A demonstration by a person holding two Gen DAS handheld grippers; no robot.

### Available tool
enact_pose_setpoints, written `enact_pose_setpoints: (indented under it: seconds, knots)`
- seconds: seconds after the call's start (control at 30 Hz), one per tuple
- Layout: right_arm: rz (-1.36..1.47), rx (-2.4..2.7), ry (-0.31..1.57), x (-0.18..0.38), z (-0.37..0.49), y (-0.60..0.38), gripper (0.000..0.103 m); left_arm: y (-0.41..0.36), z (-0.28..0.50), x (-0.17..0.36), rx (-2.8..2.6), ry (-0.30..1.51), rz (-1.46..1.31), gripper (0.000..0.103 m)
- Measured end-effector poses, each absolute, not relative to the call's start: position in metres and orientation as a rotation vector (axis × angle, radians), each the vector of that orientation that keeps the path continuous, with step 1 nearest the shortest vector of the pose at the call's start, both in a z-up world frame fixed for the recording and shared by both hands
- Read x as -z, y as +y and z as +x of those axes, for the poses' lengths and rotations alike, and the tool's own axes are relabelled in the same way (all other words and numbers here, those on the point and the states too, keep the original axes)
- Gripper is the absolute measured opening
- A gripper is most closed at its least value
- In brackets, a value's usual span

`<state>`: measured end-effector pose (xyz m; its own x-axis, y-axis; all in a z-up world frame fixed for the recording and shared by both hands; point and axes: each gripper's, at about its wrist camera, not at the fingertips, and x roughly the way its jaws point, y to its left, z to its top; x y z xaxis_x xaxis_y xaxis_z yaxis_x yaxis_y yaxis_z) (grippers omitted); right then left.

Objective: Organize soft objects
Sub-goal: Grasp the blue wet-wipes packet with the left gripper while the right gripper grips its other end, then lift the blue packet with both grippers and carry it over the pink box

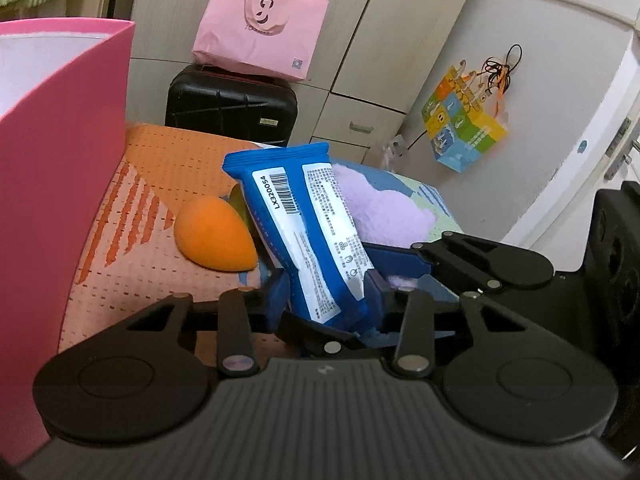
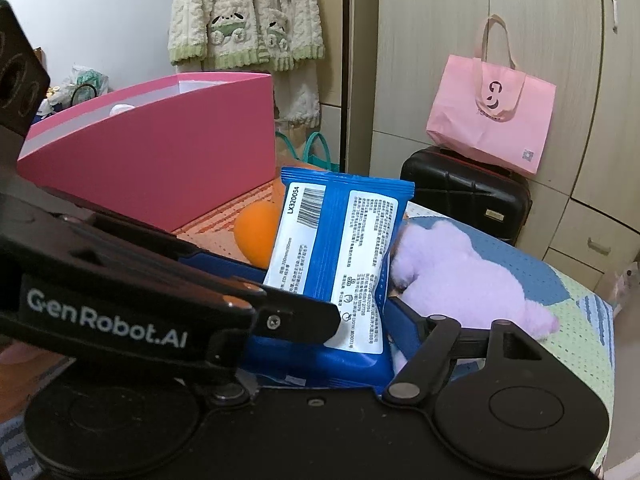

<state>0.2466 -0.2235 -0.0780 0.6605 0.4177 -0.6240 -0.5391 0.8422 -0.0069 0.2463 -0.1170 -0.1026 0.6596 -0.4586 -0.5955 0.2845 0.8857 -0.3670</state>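
Blue pack (image 1: 304, 220) prob. in both grippers

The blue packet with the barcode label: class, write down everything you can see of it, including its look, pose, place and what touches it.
The blue packet is a soft, glossy plastic pouch with crimped ends and a white printed label bearing a barcode. It stands tilted, label toward the cameras, above the patterned bed cover, in front of the orange egg-shaped sponge and beside the lilac plush toy. The left tongs have their blue pads on its lower end; the right tongs straddle it too.
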Motion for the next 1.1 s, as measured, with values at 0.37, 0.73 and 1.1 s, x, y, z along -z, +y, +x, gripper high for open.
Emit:
enact_pose_setpoints:
  seconds: [0.37, 0.73, 1.1]
  knots:
    - [-0.175, -0.49, 0.642, 0.069, 0.222, -0.217, 0.065, -0.116, 0.228, 0.093, 0.454, 0.728, -0.204, 0.036]
    - [-0.108, -0.444, 0.622, 0.058, 0.183, -0.213, 0.065, -0.112, 0.197, 0.074, 0.509, 0.733, -0.132, 0.036]
    - [-0.042, -0.406, 0.644, 0.052, 0.14, -0.21, 0.065, -0.11, 0.16, 0.064, 0.536, 0.775, -0.085, 0.036]
